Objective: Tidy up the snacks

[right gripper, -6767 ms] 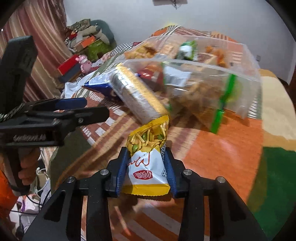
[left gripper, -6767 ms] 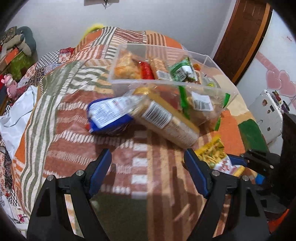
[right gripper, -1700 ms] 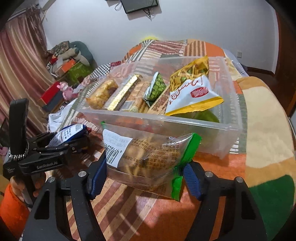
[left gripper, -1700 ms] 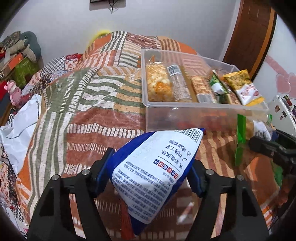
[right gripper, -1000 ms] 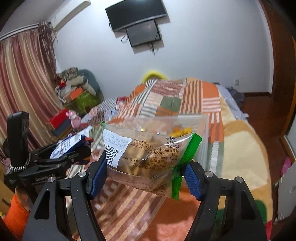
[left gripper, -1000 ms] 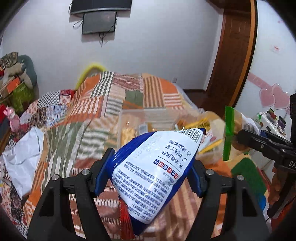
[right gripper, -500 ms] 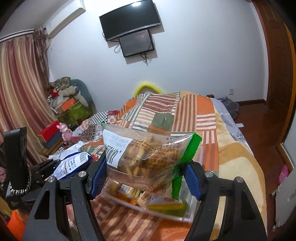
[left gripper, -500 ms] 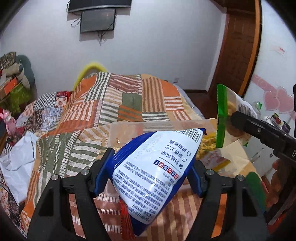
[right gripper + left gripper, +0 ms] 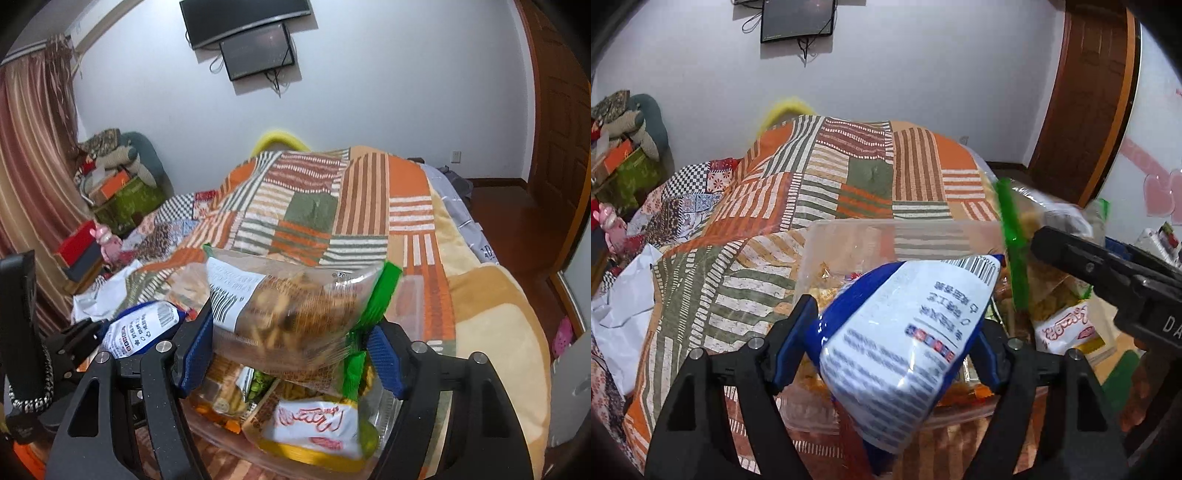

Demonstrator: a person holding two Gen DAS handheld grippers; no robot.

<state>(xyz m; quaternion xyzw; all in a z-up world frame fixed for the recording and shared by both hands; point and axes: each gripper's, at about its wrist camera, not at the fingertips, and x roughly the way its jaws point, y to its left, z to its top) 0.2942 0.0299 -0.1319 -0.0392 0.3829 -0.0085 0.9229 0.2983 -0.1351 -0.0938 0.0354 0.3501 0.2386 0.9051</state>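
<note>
Between the blue pads of my left gripper point(image 9: 892, 343) hangs a blue and white snack bag point(image 9: 905, 332). The jaws are opening and the bag looks blurred, slipping loose above the clear plastic bin point(image 9: 849, 243). My right gripper point(image 9: 288, 350) holds a clear bag of brown snacks with a green edge point(image 9: 291, 314) over the same bin point(image 9: 410, 306). Its jaws are starting to open, the pads still at the bag's sides. In the bin lie a yellow and white packet point(image 9: 314, 424) and other snacks.
The bin rests on a patchwork bedspread point(image 9: 849, 177) in orange, green and white stripes. A white sheet point(image 9: 620, 306) lies at the bed's left side, with boxes and toys point(image 9: 110, 206) beyond. A wooden door point(image 9: 1086, 92) stands at the right.
Both grippers have come down and forward over the bin, so its contents now show below the bags. The left jaws stand wider and the blue bag has gone blurred.
</note>
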